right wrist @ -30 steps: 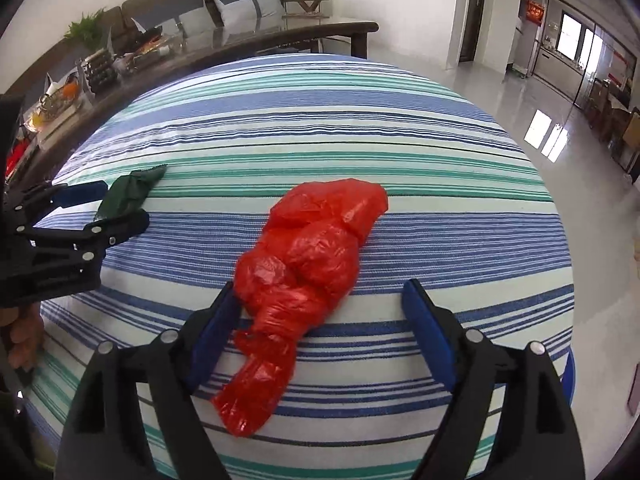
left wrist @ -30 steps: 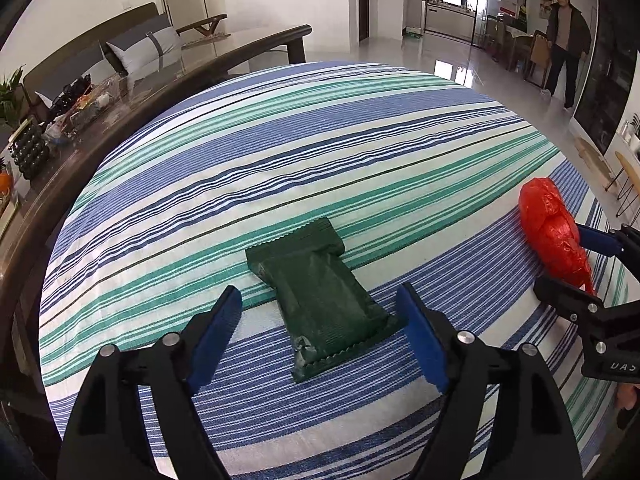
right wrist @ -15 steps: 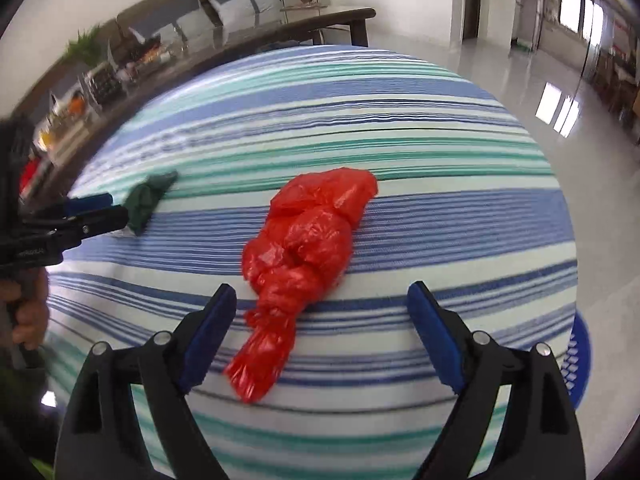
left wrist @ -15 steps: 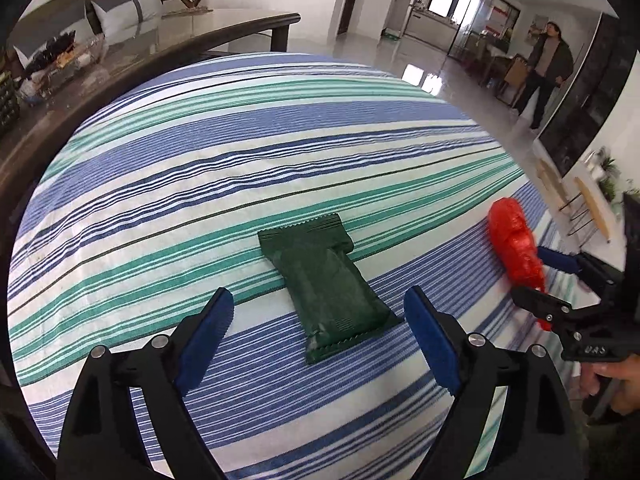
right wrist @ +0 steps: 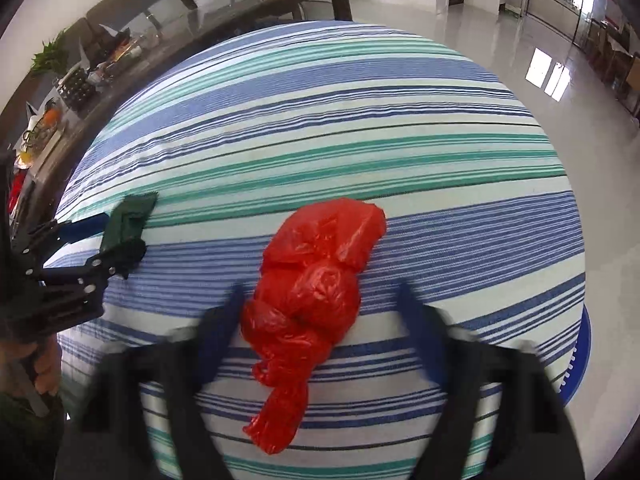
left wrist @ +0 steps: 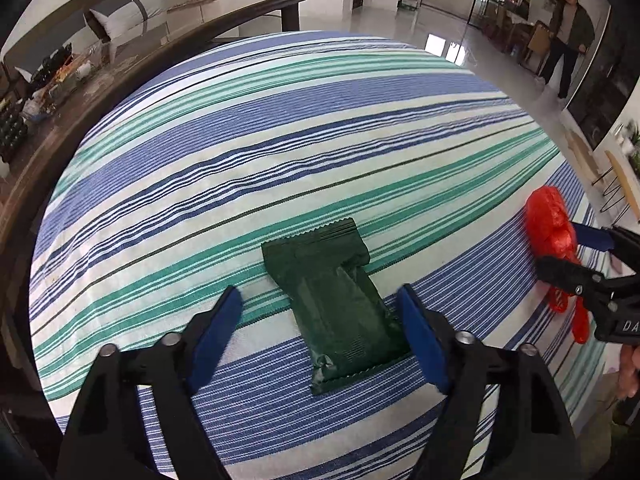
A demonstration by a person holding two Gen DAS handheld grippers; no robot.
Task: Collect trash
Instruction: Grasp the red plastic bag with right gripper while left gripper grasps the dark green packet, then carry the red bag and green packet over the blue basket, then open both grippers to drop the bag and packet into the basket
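A dark green snack packet (left wrist: 332, 304) lies flat on the striped tablecloth (left wrist: 280, 140). My left gripper (left wrist: 320, 292) hangs over it with its jaws closing. The packet is between the blue fingers; the right one is at its edge and the left one stands apart from it. A knotted red plastic bag (right wrist: 312, 292) lies between the blurred fingers of my right gripper (right wrist: 320, 292), whose jaws are also closing. Its left finger is at the bag and its right finger is still off it. Each view shows the other gripper from the side: right gripper (left wrist: 568, 256), left gripper (right wrist: 108, 240).
A long dark wooden table (left wrist: 120, 80) with cluttered trays runs along the back left. A person (left wrist: 568, 28) stands far off on the glossy floor. A blue round object (right wrist: 580, 364) shows past the cloth's right edge. The cloth beyond both items is bare.
Both pairs of jaws have narrowed around their items. The green packet and the red bag now reach further in between the fingers. The right fingers are blurred with motion.
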